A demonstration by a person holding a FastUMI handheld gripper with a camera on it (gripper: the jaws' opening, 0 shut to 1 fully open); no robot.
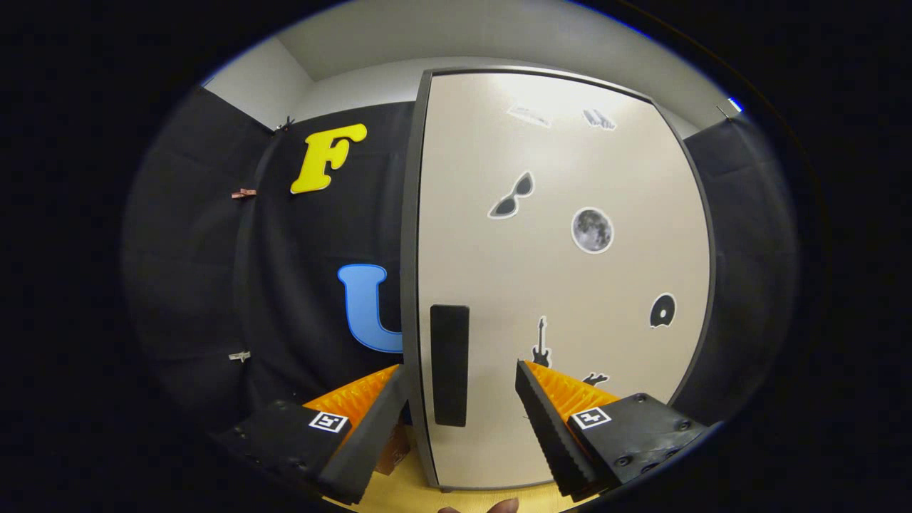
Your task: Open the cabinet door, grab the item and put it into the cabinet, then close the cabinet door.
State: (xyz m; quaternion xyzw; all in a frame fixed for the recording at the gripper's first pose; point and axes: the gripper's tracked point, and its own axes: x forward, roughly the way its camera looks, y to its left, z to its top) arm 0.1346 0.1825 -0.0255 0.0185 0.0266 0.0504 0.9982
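A tall cream cabinet door (563, 285) with a dark frame stands shut straight ahead, decorated with small stickers. Its black upright handle (449, 365) sits near the door's left edge. My gripper (462, 377) is open, its two black-padded orange fingers (548, 420) spread wide on either side of the handle. The left finger reaches past the door's left edge, the right finger lies in front of the door panel. Neither finger touches the handle. The item for the cabinet is hidden from me.
The cabinet stands on a light wooden surface (399, 495). A small brown object (394, 450) peeks out behind the left finger at the cabinet's foot. Black booth cloth (214, 285) hangs left and right of the cabinet.
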